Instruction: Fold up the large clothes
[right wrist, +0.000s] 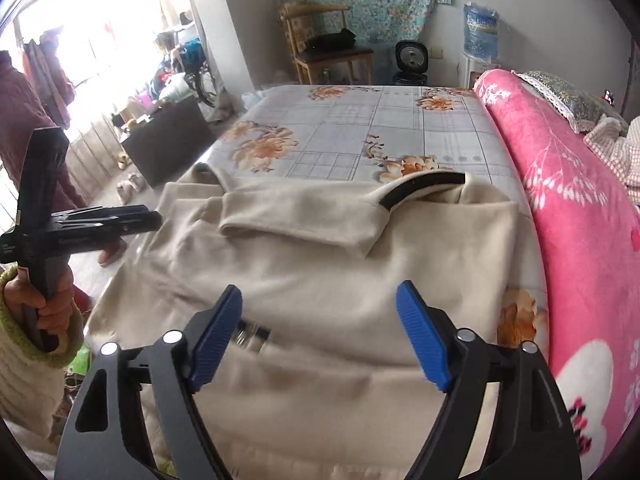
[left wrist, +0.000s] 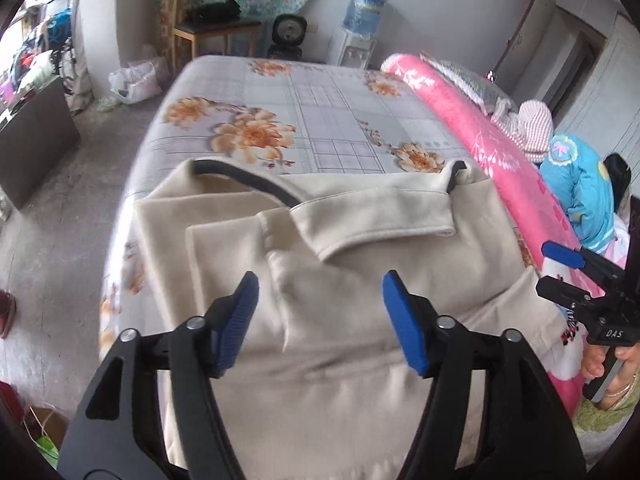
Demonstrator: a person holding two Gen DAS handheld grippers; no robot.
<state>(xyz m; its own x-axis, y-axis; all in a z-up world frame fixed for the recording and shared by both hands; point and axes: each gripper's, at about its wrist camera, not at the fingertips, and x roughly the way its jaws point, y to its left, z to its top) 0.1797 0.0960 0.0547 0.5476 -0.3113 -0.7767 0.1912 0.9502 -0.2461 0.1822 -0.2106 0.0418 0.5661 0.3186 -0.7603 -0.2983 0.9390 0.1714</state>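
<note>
A large cream garment (left wrist: 360, 280) with a dark-edged collar lies partly folded on the flowered bed sheet (left wrist: 320, 100); a sleeve is folded across its upper part. My left gripper (left wrist: 320, 296) hovers above the cloth, open, with nothing between its blue pads. In the right wrist view the same cream garment (right wrist: 320, 264) fills the near bed, and my right gripper (right wrist: 320, 312) stands open over it, empty. The right gripper (left wrist: 560, 268) also shows at the right edge of the left wrist view, and the left gripper (right wrist: 132, 220) at the left edge of the right wrist view.
A rolled pink blanket (right wrist: 580, 220) runs along the bed's right side, with clothes and a blue jacket (left wrist: 584, 192) behind it. A wooden chair (right wrist: 328, 48), a fan and a water dispenser (left wrist: 360, 28) stand beyond the bed. A dark box (left wrist: 36, 136) sits on the floor at left.
</note>
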